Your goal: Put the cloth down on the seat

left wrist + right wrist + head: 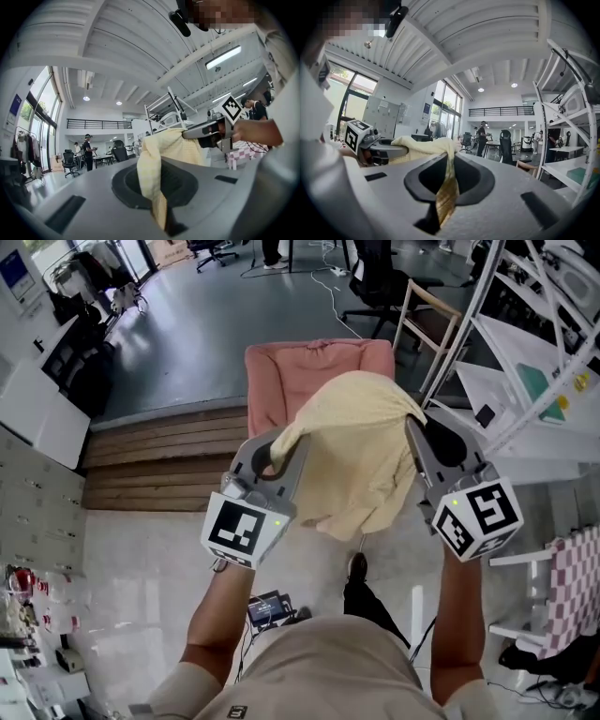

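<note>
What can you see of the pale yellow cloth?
The pale yellow cloth looks soft and thin, with a faint waffle weave. It hangs in the air between the left gripper and the right gripper, whose jaws are each shut on a bunched end. Its middle sags in loose folds before the pink cushioned seat, not yet resting on it.

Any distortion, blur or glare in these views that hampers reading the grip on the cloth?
Head view: sharp, evenly lit, yellow cloth clear. Left gripper view: heavy fisheye, dark corners, bright ceiling lamp; cloth readable. Right gripper view: same fisheye, bright windows; cloth near the jaws shadowed.
</note>
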Tool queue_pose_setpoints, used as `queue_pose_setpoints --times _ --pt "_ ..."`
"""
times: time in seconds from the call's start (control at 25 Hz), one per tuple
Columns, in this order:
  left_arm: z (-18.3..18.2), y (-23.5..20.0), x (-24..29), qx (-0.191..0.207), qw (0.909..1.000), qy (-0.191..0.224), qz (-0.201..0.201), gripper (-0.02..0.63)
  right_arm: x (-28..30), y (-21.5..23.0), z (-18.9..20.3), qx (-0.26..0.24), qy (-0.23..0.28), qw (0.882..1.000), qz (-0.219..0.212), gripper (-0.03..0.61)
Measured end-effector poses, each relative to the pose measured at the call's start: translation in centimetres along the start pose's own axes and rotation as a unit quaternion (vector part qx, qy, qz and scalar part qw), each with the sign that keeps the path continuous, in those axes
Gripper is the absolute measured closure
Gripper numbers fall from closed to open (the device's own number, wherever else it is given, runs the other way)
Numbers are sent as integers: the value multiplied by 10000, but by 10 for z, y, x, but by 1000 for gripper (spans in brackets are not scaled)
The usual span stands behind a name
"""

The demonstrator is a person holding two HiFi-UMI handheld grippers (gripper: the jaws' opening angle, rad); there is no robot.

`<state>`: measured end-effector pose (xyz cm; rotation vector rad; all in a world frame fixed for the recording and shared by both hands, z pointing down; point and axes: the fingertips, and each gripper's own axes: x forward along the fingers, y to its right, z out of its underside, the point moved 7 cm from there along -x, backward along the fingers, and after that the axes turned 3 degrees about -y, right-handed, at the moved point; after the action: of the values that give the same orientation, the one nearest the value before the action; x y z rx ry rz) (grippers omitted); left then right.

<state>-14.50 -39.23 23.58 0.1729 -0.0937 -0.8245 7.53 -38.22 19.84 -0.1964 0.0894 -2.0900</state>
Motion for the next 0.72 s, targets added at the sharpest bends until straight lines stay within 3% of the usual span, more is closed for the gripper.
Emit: queue_pose_setpoints --times 0.36,0.72 --pt "53 -8 106 -215 9996 -198 -23 604 49 84 58 200 -211 9996 23 551" --pt "126 2 199 -394 9977 -498 254 604 82 156 136 483 -541 9969 300 551"
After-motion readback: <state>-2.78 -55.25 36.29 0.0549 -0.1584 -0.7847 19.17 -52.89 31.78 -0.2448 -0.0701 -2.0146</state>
